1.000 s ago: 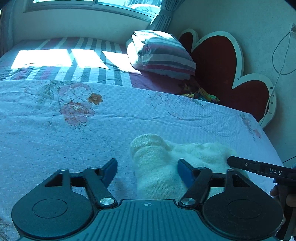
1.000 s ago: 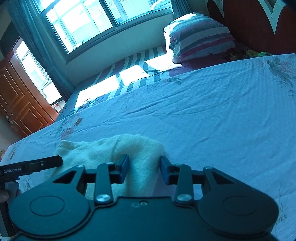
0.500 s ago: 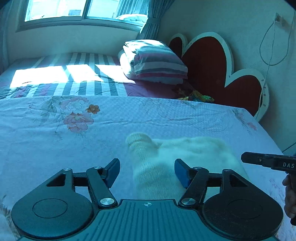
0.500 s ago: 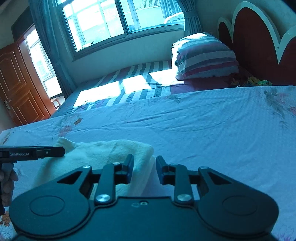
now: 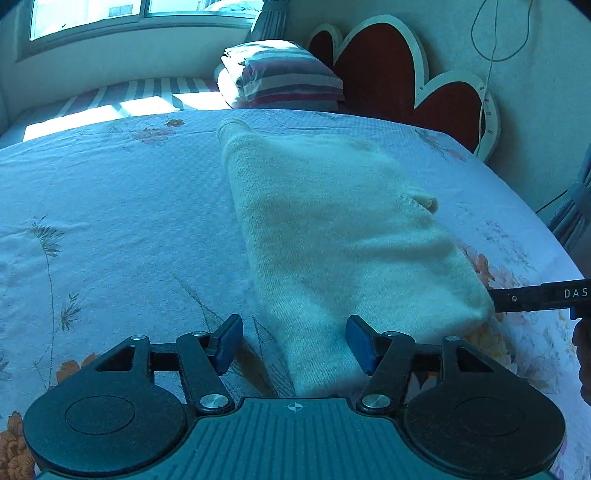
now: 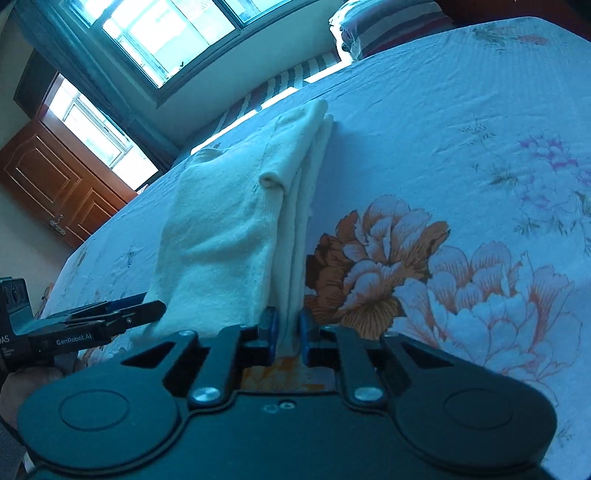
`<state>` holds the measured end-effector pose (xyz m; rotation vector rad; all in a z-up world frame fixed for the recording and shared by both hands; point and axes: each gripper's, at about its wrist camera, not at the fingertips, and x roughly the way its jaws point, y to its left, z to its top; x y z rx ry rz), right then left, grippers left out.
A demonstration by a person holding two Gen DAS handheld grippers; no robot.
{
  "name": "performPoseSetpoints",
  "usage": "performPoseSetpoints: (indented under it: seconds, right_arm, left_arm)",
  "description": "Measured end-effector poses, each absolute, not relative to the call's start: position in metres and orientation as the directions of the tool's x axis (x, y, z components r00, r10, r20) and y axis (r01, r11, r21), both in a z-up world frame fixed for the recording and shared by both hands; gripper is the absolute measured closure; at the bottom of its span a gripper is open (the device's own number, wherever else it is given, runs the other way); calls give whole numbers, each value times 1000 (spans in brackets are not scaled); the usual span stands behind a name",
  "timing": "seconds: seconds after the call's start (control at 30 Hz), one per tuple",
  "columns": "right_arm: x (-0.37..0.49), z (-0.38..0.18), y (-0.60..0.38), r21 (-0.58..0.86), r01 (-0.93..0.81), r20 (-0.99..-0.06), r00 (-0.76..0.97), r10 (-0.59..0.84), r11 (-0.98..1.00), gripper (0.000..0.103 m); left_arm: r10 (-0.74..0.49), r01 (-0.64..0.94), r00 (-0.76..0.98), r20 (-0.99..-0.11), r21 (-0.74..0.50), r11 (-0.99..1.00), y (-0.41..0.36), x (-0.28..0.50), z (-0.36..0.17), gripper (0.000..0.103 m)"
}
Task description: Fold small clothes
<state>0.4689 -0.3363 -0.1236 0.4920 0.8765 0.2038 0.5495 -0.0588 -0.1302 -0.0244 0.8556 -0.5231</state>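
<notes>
**Cream sweater stretched across a sunlit bed**

A floral bedspread [image 5: 110,229] covers the bed, with a striped pillow [image 5: 284,77] at 12 o'clock beside a red heart-shaped headboard [image 5: 391,70] and a window [image 6: 166,33] throwing sun over the far side. A folded cream knit sweater [image 5: 332,229] lies lengthwise along the middle of the bedspread, one cuff [image 5: 231,129] toward the pillow. The right gripper [image 6: 287,334] has just been closing and now clamps the sweater's near layered edge between its blue pads. The left gripper [image 5: 291,343] has its jaws apart, after a slight closing move, straddling the sweater's near end at 6 o'clock without pressing it. In the right wrist view the left gripper reaches in from 9 o'clock, just beside the cloth's corner.
</notes>
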Motion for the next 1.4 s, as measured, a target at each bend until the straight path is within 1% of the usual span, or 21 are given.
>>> performPoseSetpoints:
  seconds: [0.07, 0.1, 0.13, 0.3, 0.4, 0.47, 0.53, 0.6, 0.63, 0.67, 0.77, 0.8, 0.87, 0.9, 0.97, 1.03, 1.07, 1.13, 1.17, 1.27, 1.4]
  right_arm:
    - [464, -114, -335, 503, 30, -662, 656, 363, 863, 86]
    - [462, -110, -335, 500, 36, -654, 671, 350, 865, 74]
    - [458, -108, -336, 492, 51, -646, 691, 325, 869, 68]
    - [451, -99, -340, 538, 57, -594, 733, 330, 841, 68]
    - [458, -107, -331, 505, 70, -637, 702, 317, 860, 67]
    - [463, -118, -327, 497, 90, -673, 668, 318, 863, 74]
    - [463, -123, -324, 490, 86, -686, 652, 323, 867, 88]
    - [455, -120, -325, 501, 71, -662, 673, 330, 862, 90]
    - [454, -121, -326, 501, 77, -664, 673, 326, 862, 91]
    - [455, -125, -326, 485, 87, -683, 659, 315, 870, 91]
    - [453, -128, -328, 504, 96, -678, 659, 324, 858, 90]
    - [452, -125, -327, 497, 100, -681, 661, 316, 862, 83]
    - [445, -114, -326, 495, 84, -644, 704, 300, 865, 81]
    - [445, -112, -326, 489, 79, -635, 716, 292, 869, 76]
    - [452, -119, -325, 467, 108, -681, 677, 279, 878, 74]
    - [456, -123, -324, 465, 112, -693, 664, 282, 878, 75]
    - [454, -117, -326, 472, 126, -701, 654, 285, 872, 75]
    - [447, -107, -327, 493, 102, -662, 688, 297, 864, 72]
    - [445, -103, -327, 494, 96, -658, 690, 300, 864, 71]
    - [440, -98, -329, 487, 96, -658, 694, 292, 868, 67]
    - [437, -90, -334, 493, 101, -654, 698, 292, 864, 66]
  left_arm:
    - [-448, 423, 541, -712, -231, 876, -53, 542, -131, 45]
    - [-447, 423, 543, -710, -228, 877, -51, 539, -131, 45]
    - [-445, 421, 544, -712, -227, 878, -51, 537, -131, 45]
    - [-419, 411, 543, -728, -205, 888, -48, 526, -122, 45]
    - [-413, 406, 543, -731, -202, 891, -47, 523, -128, 45]
    - [-451, 407, 536, -713, -250, 878, -45, 518, -124, 45]
    - [-471, 419, 526, -708, -267, 868, -46, 516, -122, 45]
    - [-483, 418, 492, -724, -290, 861, -49, 516, -129, 57]
    - [-496, 423, 491, -717, -302, 855, -50, 514, -130, 57]
    - [-503, 420, 491, -711, -313, 852, -49, 512, -130, 57]
    - [-515, 398, 516, -685, -341, 852, -45, 507, -127, 57]
    - [-507, 392, 529, -680, -335, 857, -43, 506, -125, 57]
    - [-480, 363, 517, -708, -327, 873, -41, 511, -128, 57]
    - [-476, 358, 511, -716, -326, 875, -41, 512, -131, 57]
    - [-470, 360, 507, -723, -318, 877, -41, 513, -130, 57]
    - [-468, 360, 509, -722, -316, 878, -40, 511, -126, 56]
    - [-468, 365, 515, -718, -310, 878, -39, 509, -123, 56]
    - [-454, 362, 535, -712, -292, 885, -37, 506, -118, 34]
    - [-444, 361, 555, -704, -277, 890, -36, 505, -115, 21]
    - [-451, 370, 565, -691, -277, 887, -32, 504, -108, 20]
    - [-458, 362, 585, -670, -290, 886, -19, 502, -98, 20]
